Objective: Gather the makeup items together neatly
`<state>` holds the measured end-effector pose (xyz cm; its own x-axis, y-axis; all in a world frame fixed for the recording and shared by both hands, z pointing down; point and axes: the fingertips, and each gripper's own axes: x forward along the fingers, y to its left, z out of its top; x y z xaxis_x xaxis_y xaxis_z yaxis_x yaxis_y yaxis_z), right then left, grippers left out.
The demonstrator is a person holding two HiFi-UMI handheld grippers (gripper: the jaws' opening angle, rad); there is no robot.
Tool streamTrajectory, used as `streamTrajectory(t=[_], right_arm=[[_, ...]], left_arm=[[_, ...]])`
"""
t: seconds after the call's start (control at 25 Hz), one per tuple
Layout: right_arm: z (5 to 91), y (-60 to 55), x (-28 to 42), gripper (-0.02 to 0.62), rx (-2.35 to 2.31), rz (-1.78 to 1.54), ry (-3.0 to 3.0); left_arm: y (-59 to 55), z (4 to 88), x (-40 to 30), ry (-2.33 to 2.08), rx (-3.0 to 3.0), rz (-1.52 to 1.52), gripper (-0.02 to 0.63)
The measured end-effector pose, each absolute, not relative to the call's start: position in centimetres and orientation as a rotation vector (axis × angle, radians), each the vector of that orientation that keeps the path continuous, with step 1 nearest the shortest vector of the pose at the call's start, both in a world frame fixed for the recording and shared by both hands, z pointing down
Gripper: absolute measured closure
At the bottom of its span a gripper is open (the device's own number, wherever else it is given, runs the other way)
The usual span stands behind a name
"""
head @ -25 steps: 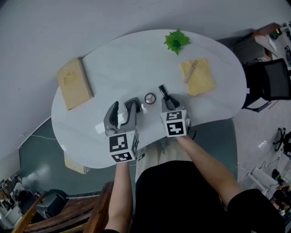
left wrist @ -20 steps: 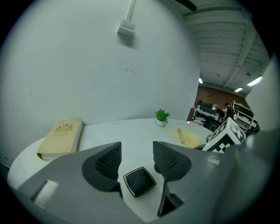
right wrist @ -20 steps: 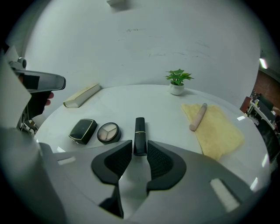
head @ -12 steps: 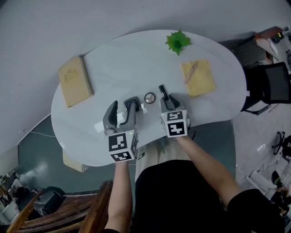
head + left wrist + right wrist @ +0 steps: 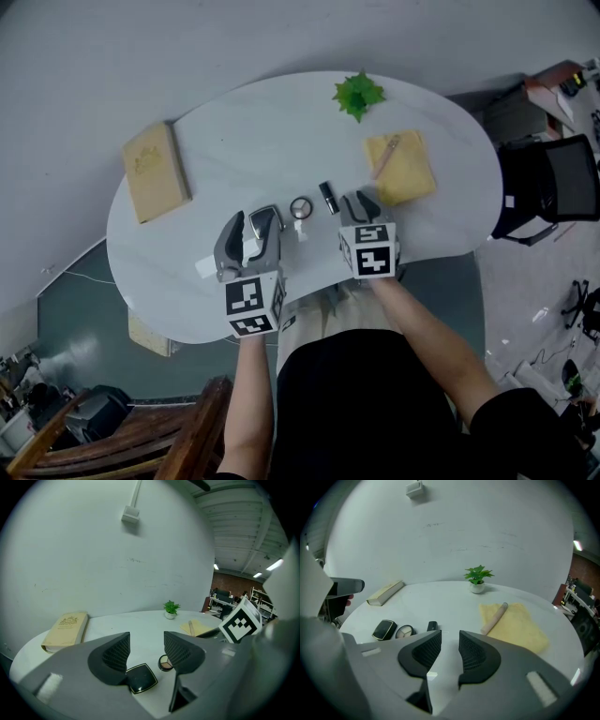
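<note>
A white oval table (image 5: 281, 131) fills the head view. A tan book (image 5: 155, 183) lies at its 9 o'clock and a yellow cloth (image 5: 412, 178) at 3 o'clock. Your left gripper (image 5: 251, 225) hovers at 6 o'clock, jaws wide and empty. Your right gripper (image 5: 361, 200) is at 5 o'clock, jaws narrow and empty. A green plant (image 5: 356, 94) sits at 1 o'clock. Between the grippers, in a close row, lie a square black compact (image 5: 265, 221), a round compact (image 5: 300, 207) and a small black tube (image 5: 328, 197)
</note>
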<state>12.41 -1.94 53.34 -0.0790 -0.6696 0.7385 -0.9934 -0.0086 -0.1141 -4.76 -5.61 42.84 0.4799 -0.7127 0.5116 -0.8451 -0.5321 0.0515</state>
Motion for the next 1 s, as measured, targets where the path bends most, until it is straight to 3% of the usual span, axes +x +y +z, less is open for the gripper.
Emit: streamTrajectory(t=[0.52, 1.0], right_arm=[[52.7, -4.8, 21.6, 0.494, 1.854, 0.873, -1.690], [54.8, -6.9, 23.8, 0.494, 1.856, 1.024, -1.644]], left_arm=[[-4.5, 42.0, -3.1, -1.384, 2.410, 0.634, 0.383], [-3.3, 42.9, -2.0, -1.376, 2.384, 0.688, 0.383]])
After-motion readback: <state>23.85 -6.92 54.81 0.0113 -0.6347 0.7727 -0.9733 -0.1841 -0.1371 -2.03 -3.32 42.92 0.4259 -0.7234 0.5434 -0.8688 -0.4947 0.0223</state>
